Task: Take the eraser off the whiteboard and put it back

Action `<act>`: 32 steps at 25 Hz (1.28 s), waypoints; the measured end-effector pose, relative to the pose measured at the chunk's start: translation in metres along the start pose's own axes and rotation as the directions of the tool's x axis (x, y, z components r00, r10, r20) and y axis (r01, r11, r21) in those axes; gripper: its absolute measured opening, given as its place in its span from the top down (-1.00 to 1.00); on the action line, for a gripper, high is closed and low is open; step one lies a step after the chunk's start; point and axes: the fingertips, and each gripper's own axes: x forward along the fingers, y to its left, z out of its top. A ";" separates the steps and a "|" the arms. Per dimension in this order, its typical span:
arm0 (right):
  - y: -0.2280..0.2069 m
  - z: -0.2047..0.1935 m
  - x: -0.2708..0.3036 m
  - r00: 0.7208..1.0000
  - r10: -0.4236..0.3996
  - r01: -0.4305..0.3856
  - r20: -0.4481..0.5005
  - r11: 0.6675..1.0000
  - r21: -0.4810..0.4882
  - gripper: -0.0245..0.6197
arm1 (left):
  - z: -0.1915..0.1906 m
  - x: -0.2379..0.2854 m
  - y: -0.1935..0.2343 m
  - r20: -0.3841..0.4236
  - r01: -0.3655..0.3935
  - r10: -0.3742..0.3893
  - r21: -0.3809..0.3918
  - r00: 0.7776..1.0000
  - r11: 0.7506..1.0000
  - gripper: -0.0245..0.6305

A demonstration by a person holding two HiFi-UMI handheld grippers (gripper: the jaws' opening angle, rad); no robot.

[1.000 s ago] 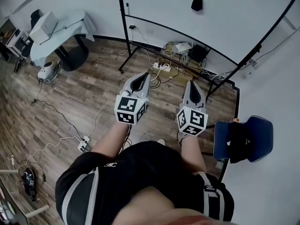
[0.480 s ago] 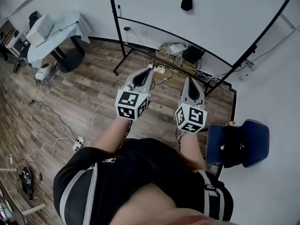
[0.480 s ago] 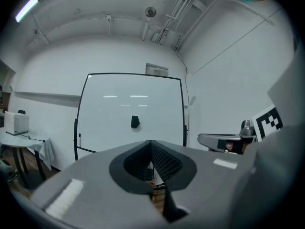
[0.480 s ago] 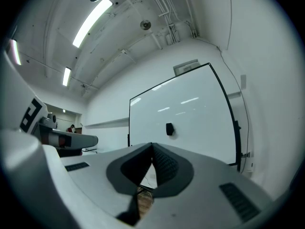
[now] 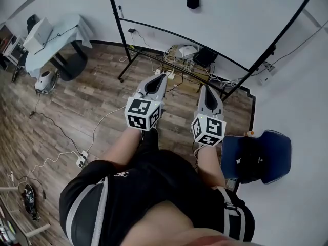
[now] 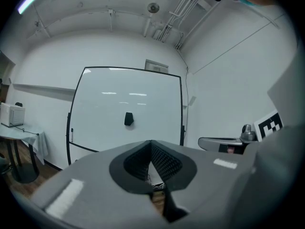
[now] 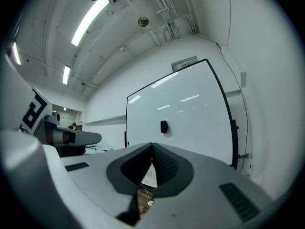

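Since the earlier head view, the large white whiteboard (image 5: 246, 24) on its black-framed stand has slid leftward and a little up the picture. The small black eraser (image 5: 193, 0) has gone with it, and the blue chair (image 5: 277, 150) at the right has drifted left too, so the person is walking toward the board. Both arms are held out level in front of the body. The grey left tongs (image 5: 162, 76) are closed tight with nothing between their ribbed pads, and the grey right tongs (image 5: 203, 88) likewise have their pads met at the tip and are empty. The eraser clings high on the board face, well apart from both. In the left gripper view it sits above and left of the closed tips (image 6: 151, 144), at (image 6: 128, 119). In the right gripper view it hangs just above and right of the tips (image 7: 152, 147), at (image 7: 164, 126). The step in hand looks like the approach, with the grasp not yet begun. To do it well, choose one arm; the right seems better lined up. Raise it until the eraser centres between the pads, and spread the tongs before arrival so they do not bump the board. Come in square to the whiteboard, close on the eraser's two narrow sides, then pull straight off without dragging it across the face. Footing needs care: loose cables (image 5: 187, 55) lie on the wooden floor (image 5: 92, 101) at the foot of the stand.
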 end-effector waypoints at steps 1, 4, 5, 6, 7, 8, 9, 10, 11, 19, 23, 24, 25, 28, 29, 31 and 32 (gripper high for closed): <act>-0.002 -0.001 0.003 1.000 0.002 -0.002 -0.001 1.000 0.003 0.91 | 0.000 0.004 0.000 -0.001 -0.001 0.001 0.002 1.000 1.000 0.90; -0.007 -0.004 0.013 1.000 0.008 -0.008 -0.004 1.000 0.006 0.91 | 0.001 0.018 0.003 -0.006 0.001 -0.001 0.008 1.000 1.000 0.90; -0.009 -0.005 0.018 1.000 0.010 -0.010 -0.003 1.000 0.007 0.91 | 0.001 0.024 0.005 -0.007 0.004 -0.004 0.012 1.000 1.000 0.90; -0.010 -0.006 0.023 1.000 0.012 -0.012 -0.002 1.000 0.009 0.91 | 0.001 0.029 0.007 -0.008 0.006 -0.006 0.016 1.000 1.000 0.90; -0.012 -0.007 0.028 1.000 0.014 -0.014 -0.001 1.000 0.011 0.91 | 0.002 0.035 0.009 -0.009 0.009 -0.009 0.018 1.000 1.000 0.90; -0.014 -0.009 0.033 1.000 0.015 -0.015 -0.002 1.000 0.011 0.91 | 0.002 0.040 0.010 -0.009 0.012 -0.011 0.019 1.000 1.000 0.90; -0.016 -0.011 0.038 1.000 0.016 -0.016 -0.006 1.000 0.010 0.91 | 0.001 0.045 0.012 -0.009 0.014 -0.014 0.016 1.000 1.000 0.90; -0.018 -0.013 0.044 1.000 0.016 -0.016 -0.011 1.000 0.009 0.91 | 0.000 0.050 0.014 -0.009 0.016 -0.016 0.012 1.000 1.000 0.90; -0.020 -0.015 0.051 1.000 0.017 -0.017 -0.017 1.000 0.006 0.91 | -0.001 0.055 0.018 -0.010 0.017 -0.017 0.007 1.000 1.000 0.90; -0.034 -0.020 0.121 0.999 0.024 -0.024 -0.043 1.000 -0.012 0.91 | 0.000 0.118 0.060 -0.024 0.020 -0.020 -0.021 1.000 1.000 0.90; -0.042 -0.016 0.157 0.999 0.024 -0.025 -0.037 0.999 -0.034 0.91 | 0.006 0.152 0.078 -0.017 0.032 -0.033 -0.025 0.999 0.999 0.90; -0.045 -0.016 0.168 0.999 0.020 -0.021 -0.036 0.999 -0.036 0.91 | 0.007 0.162 0.083 -0.016 0.037 -0.037 -0.026 0.999 0.999 0.90; -0.048 -0.015 0.178 0.999 0.016 -0.017 -0.037 0.999 -0.037 0.91 | 0.008 0.171 0.088 -0.016 0.040 -0.040 -0.030 0.999 0.999 0.90; -0.057 -0.017 0.210 0.999 0.009 -0.011 -0.051 0.999 -0.043 0.91 | 0.008 0.200 0.107 -0.020 0.044 -0.045 -0.046 0.999 0.998 0.90; -0.059 -0.018 0.220 0.998 0.008 -0.010 -0.055 0.999 -0.045 0.91 | 0.008 0.210 0.113 -0.023 0.044 -0.046 -0.050 0.999 0.998 0.90; -0.064 -0.019 0.240 0.998 0.003 -0.006 -0.062 0.999 -0.047 0.91 | 0.007 0.228 0.124 -0.033 0.049 -0.051 -0.058 0.998 0.997 0.90; -0.067 -0.020 0.249 0.998 0.001 -0.004 -0.065 0.999 -0.047 0.91 | 0.006 0.237 0.129 -0.037 0.054 -0.056 -0.059 0.998 0.997 0.90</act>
